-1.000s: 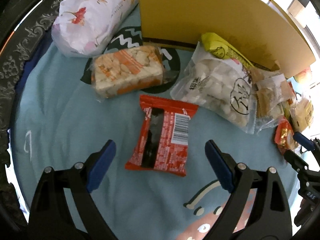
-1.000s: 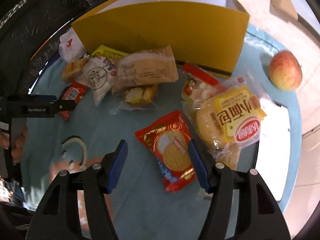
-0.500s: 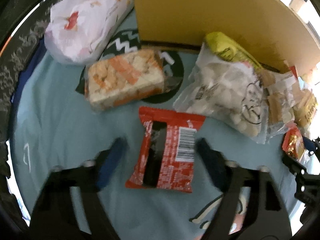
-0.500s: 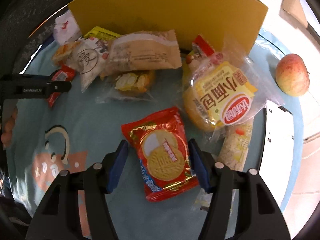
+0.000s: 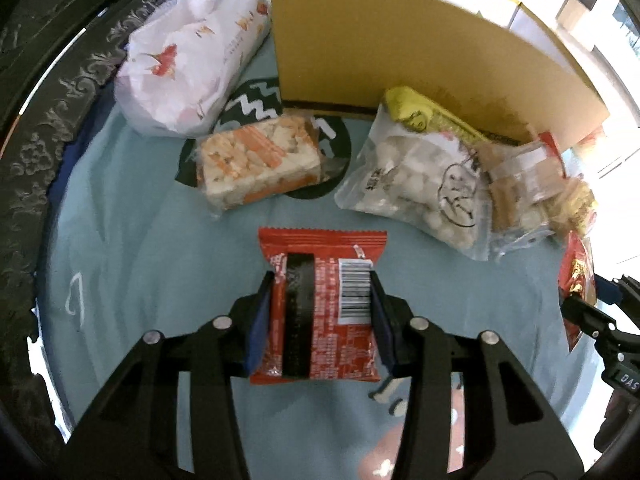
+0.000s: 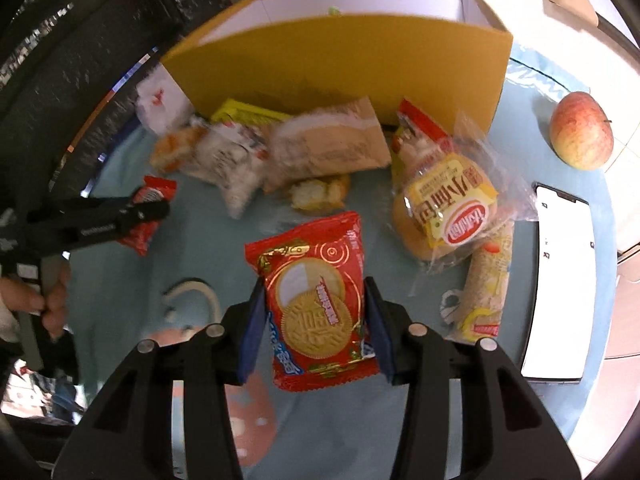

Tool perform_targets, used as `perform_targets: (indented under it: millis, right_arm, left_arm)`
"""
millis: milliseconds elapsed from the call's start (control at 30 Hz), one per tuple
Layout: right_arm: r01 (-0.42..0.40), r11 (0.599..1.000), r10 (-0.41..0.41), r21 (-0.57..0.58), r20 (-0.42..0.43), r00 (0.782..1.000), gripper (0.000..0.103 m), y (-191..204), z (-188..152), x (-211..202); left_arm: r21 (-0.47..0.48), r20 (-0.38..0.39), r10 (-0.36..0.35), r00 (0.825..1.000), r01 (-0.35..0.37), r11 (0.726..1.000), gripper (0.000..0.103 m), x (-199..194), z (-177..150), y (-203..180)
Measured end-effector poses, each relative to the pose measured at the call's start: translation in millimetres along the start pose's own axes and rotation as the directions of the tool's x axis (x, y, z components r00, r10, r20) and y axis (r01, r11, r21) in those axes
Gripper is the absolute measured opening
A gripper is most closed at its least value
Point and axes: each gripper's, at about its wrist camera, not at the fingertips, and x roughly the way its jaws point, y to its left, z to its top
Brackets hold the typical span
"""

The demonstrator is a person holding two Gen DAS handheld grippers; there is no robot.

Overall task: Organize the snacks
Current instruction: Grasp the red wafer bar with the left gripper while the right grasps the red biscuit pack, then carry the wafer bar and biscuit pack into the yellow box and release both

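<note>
Left gripper (image 5: 320, 316): the jaws have just been closing, and the blue pads now press against both long edges of a red snack packet (image 5: 320, 304). The packet lies back side up, barcode and dark seam strip facing the camera, its far end projecting beyond the fingertips over the light blue cloth (image 5: 132, 260).

Right gripper (image 6: 314, 320): the jaws have just been closing here also, and the pads clamp the sides of a red biscuit packet (image 6: 316, 300), printed face up, with a round biscuit pictured on it. Its far end extends past the fingertips.

Beyond the left gripper, a clear-wrapped rice-cracker block (image 5: 256, 160) lies on a dark printed patch of the cloth. To its right lies a clear bag of white round sweets (image 5: 420, 184), with a yellow packet (image 5: 424, 116) partly behind it. A white flower-printed bag (image 5: 188, 56) rests at the far left, beside the yellow cardboard box (image 5: 400, 44).

Beyond the right gripper, a small yellow cake in clear wrap (image 6: 320, 196) and a bagged bun with a yellow label (image 6: 444, 204) lie on the cloth. A phone (image 6: 560, 292) lies face up at the right. An apple (image 6: 580, 132) sits farther off, right of the box. In the right wrist view, a hand (image 6: 36, 300) holds the left gripper at the left edge.
</note>
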Motion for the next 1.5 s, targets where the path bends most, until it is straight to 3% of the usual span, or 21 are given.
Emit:
perform_targets:
  millis: [367,667,967,1167,1433,1467,1500]
  right_arm:
    - [-0.047,0.999,0.049,-0.026,0.108,0.993,0.047,14,15,-53]
    - [-0.051,0.998,0.056,-0.033,0.178,0.982,0.047,15,40,-71]
    - [-0.041,0.999,0.048,-0.03,0.287,0.957,0.047,0,94,-93]
    - [-0.022,0.999,0.028,-0.023,0.325,0.945,0.047,-10,132,-88]
    - [0.016,0.999,-0.029,0.044,0.301,0.953,0.047,-30,177,-50]
    - [0.025,0.998,-0.04,0.055,0.297,0.954,0.047,-32,181,-44]
    - [0.033,0.997,-0.052,0.069,0.296,0.954,0.048,-34,183,-40]
  left_arm:
    - [0.011,0.116,-0.055,0.992,0.054,0.998,0.045,-63,4,1]
    - [0.03,0.193,-0.096,0.976,0.092,0.995,0.045,-107,18,-7]
    - [0.061,0.279,-0.131,0.951,0.118,0.991,0.045,-136,74,-24]
    - [0.068,0.295,-0.142,0.945,0.128,0.989,0.045,-131,113,-36]
    - [0.047,0.243,-0.125,0.962,0.117,0.992,0.045,-85,161,-45]
    - [0.033,0.23,-0.123,0.965,0.119,0.992,0.055,-75,166,-46]
    - [0.022,0.221,-0.114,0.968,0.112,0.993,0.08,-69,169,-45]
